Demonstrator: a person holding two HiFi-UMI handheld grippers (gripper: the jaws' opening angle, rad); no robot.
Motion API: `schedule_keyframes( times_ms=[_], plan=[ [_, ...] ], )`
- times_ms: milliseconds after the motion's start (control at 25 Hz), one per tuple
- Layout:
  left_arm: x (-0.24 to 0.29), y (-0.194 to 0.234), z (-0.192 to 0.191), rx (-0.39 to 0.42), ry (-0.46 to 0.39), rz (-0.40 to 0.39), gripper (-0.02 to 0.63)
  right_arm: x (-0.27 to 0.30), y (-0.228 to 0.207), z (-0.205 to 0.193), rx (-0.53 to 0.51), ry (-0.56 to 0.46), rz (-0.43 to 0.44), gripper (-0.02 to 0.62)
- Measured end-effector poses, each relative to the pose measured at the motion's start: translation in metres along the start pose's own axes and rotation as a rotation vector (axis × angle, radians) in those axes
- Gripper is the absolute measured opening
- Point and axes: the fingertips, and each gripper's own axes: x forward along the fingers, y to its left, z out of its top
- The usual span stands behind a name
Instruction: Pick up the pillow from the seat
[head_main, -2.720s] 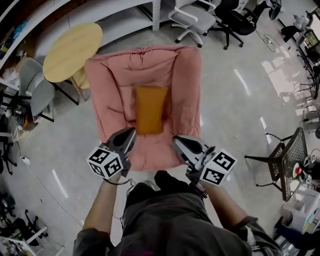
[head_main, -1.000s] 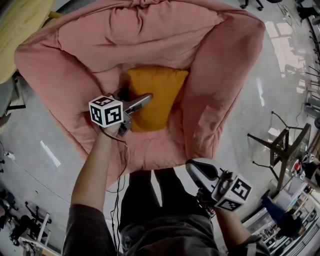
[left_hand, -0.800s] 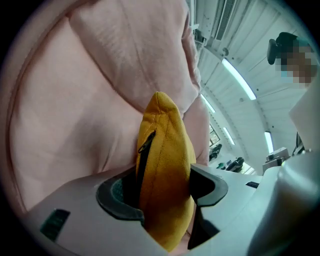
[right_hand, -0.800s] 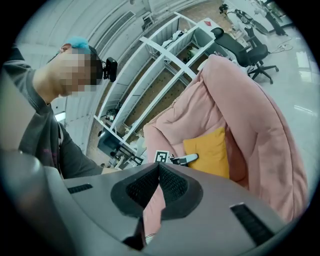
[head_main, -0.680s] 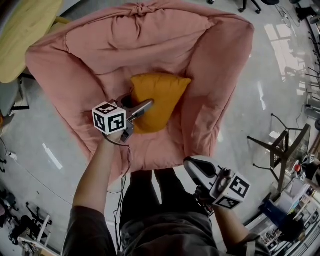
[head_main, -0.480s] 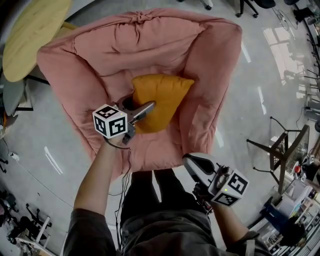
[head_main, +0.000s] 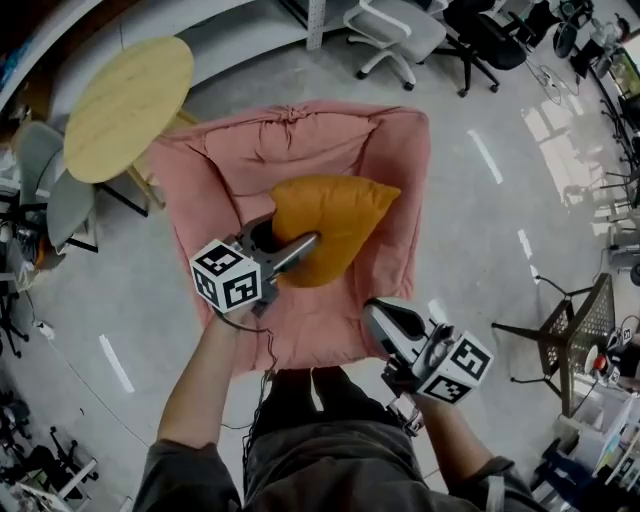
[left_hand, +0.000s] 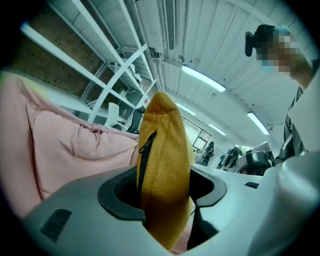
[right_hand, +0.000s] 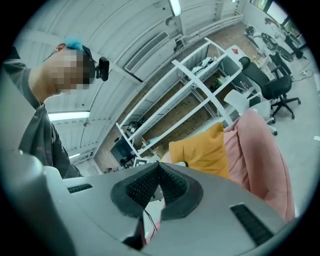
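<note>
Pinching the pillow (head_main: 338, 222) by its zipper edge, the left tool (head_main: 298, 248) has just clamped down on it. The pillow hangs over the pink seat (head_main: 300, 150) and looks clear of it. The right tool (head_main: 388, 318) sits off to the side, jaws pressed together on nothing. Risk from here imo: it's a one-edge grip on squishy fabric, so a swing or a quick jerk could let the pillow slide out and flop back onto the seat.
</note>
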Motion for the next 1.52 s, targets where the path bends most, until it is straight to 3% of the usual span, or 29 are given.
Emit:
schedule_keyframes(
  times_ms=[400, 840, 1080, 1520],
  plan=[
    [-0.048, -0.089, 0.091, 0.196, -0.095, 0.042, 0.261, -0.011, 0.067, 0.083, -0.181, -0.104, 0.092, 0.012],
    [-0.085, -0.165, 0.155, 0.301, -0.202, 0.116, 0.258, -0.018, 0.124, 0.150, -0.329, -0.178, 0.184, 0.012],
    [-0.107, -0.187, 0.169, 0.337, -0.223, 0.155, 0.256, -0.024, 0.142, 0.158, -0.358, -0.212, 0.206, 0.012],
    [-0.114, -0.194, 0.172, 0.321, -0.223, 0.165, 0.256, -0.029, 0.143, 0.162, -0.338, -0.217, 0.197, 0.012]
  ],
)
